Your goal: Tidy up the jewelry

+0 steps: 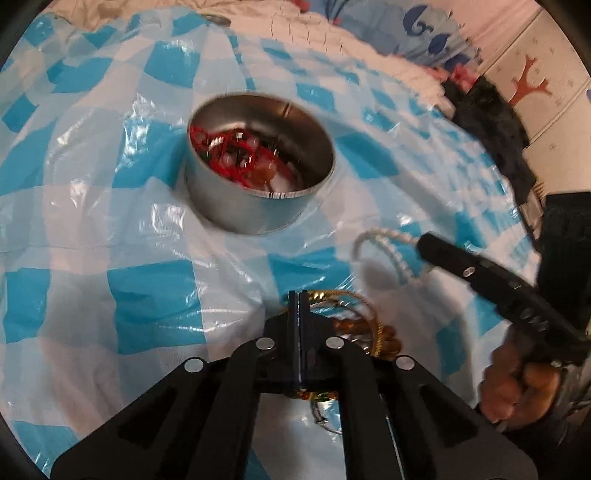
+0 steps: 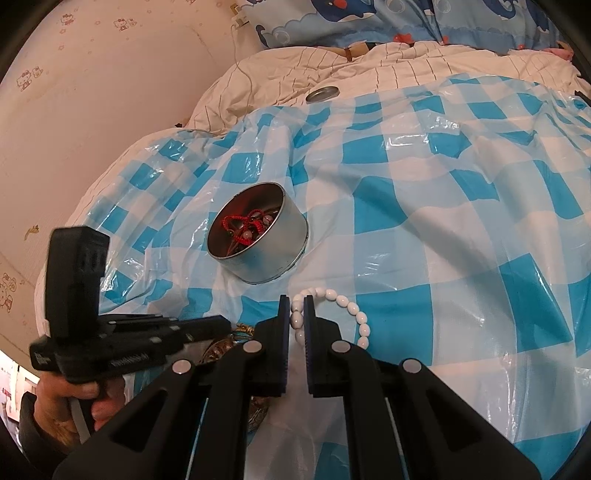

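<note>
A round metal tin point(image 1: 255, 192) sits on the blue-and-white checked plastic sheet and holds red cord jewelry point(image 1: 229, 147); it also shows in the right wrist view point(image 2: 266, 251). My left gripper point(image 1: 298, 299) is shut, its tips at a pile of gold bangles and amber beads point(image 1: 369, 325); whether it grips one is hidden. My right gripper point(image 2: 297, 306) is shut on a white bead bracelet point(image 2: 347, 310), which hangs from the right gripper point(image 1: 424, 243) in the left wrist view as a white bead loop point(image 1: 384, 247).
The checked sheet point(image 2: 443, 184) covers a rumpled bed. A round metal lid point(image 2: 322, 93) lies on the striped quilt beyond the sheet. Blue cartoon pillows point(image 2: 369, 22) and a wall are behind. A dark cloth point(image 1: 491, 122) lies at the right.
</note>
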Demonstrator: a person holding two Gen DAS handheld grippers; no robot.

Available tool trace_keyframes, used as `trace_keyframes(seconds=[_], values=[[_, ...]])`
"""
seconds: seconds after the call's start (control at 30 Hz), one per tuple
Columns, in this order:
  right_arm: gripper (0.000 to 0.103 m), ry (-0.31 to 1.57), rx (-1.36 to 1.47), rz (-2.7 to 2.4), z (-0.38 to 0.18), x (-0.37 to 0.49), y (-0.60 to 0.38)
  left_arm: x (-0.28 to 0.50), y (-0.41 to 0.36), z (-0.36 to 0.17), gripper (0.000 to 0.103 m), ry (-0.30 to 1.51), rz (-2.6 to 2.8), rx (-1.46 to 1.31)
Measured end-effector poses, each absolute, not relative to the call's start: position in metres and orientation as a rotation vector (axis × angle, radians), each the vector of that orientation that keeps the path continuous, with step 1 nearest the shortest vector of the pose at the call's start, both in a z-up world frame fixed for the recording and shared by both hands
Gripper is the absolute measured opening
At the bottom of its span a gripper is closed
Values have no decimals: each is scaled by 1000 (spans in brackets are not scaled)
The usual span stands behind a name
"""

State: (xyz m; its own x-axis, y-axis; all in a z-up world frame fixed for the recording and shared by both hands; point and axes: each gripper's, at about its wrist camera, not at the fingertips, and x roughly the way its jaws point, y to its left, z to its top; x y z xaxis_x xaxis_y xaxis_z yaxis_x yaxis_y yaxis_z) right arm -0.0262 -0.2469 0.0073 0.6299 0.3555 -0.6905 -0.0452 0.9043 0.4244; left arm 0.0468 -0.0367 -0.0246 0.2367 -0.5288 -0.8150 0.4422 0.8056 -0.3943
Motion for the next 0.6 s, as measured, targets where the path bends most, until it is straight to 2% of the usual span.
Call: trace_keyframes(seconds=[0.17, 0.23, 0.27, 0.3, 0.37, 0.43, 0.47, 0.53, 0.57, 0.6], values=[[8, 864, 390, 235, 7, -26, -247, 50, -34, -23, 1, 1146, -630, -65], [8, 867, 390, 236, 7, -26, -246, 50, -37, -29, 15, 1164, -602, -24], [8, 867, 390, 236, 7, -26, -246, 50, -38, -32, 38, 1167, -593, -5], [8, 868, 391, 237, 7, -27, -246, 49, -43, -34, 52, 1160, -604, 9], [8, 868, 391, 237, 7, -27, -246, 47, -52, -37, 60, 1147, -610, 47], [8, 870, 391, 238, 7, -27, -246, 44, -64, -40, 63, 1126, -593, 103], [8, 871, 390, 239, 7, -27, -245, 43, -66, -41, 63, 1123, -587, 116], [8, 872, 390, 238, 7, -28, -245, 44, -66, -39, 45, 1131, -602, 107], [8, 872, 390, 238, 7, -27, -246, 44, -63, -37, 26, 1134, -605, 98], [8, 872, 391, 238, 7, -27, -246, 46, -58, -35, 16, 1137, -610, 78]])
